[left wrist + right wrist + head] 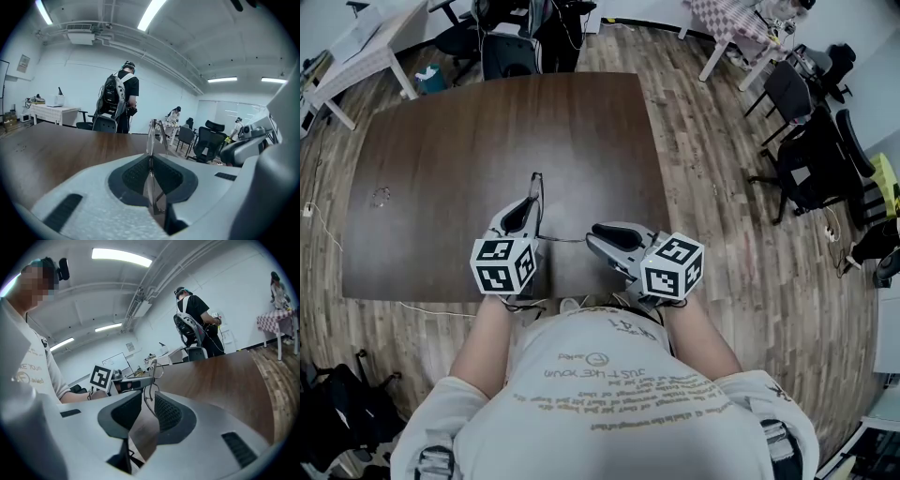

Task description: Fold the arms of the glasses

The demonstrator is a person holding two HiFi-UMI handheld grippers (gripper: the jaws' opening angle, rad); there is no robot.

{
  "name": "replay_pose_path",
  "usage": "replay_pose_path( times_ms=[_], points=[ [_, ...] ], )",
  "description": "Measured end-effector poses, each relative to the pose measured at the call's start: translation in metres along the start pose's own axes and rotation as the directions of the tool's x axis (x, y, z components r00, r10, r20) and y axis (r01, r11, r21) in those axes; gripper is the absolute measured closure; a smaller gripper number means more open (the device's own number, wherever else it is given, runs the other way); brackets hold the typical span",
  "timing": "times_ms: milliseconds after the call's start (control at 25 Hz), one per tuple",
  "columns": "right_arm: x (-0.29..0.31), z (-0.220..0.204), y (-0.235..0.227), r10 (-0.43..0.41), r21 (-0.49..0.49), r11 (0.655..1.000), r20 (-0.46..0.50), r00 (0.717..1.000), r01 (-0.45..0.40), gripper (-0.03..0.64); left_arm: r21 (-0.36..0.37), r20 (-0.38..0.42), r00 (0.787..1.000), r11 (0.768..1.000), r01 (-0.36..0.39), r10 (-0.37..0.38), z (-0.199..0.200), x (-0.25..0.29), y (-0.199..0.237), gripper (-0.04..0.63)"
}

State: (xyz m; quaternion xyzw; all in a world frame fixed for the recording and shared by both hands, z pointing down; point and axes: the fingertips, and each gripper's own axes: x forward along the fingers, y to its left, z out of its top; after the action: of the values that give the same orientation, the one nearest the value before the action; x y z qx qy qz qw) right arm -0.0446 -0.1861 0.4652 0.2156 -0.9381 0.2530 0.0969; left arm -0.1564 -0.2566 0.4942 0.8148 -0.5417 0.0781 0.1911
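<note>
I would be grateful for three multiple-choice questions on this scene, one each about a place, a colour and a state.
1. Where are the glasses?
A. at the table's far edge
B. on the floor
C. at the table's near side

2. What colour is the table?
A. dark brown
B. white
C. green

3. The left gripper is:
A. wide open and empty
B. shut on the glasses
C. shut on a cable

Answers:
1 C: the head view shows the frame close to the near edge, right in front of the person.
2 A: its wood-grain top is dark brown in all three views.
3 B: the left gripper view shows both pads pressed against the frame.
</note>
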Motion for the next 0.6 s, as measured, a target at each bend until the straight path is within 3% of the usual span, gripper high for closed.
replay_pose_path(
  times_ms=[280,600],
  points=[
    [0.004,-0.048,-0.014,-0.023,0.09,0.995,-0.084,0.996,0.031,0.529,-0.123,0.002,1.0,0.992,-0.009,0.01,0.003,0.005,0.012,0.554],
    [0.005,-0.054,-0.022,-0.033,0.151,0.988,-0.055,0.998,0.041,0.529,-0.126,0.002,1.0,0.992,-0.011,0.011,0.011,0.006,0.002,0.554]
  ],
)
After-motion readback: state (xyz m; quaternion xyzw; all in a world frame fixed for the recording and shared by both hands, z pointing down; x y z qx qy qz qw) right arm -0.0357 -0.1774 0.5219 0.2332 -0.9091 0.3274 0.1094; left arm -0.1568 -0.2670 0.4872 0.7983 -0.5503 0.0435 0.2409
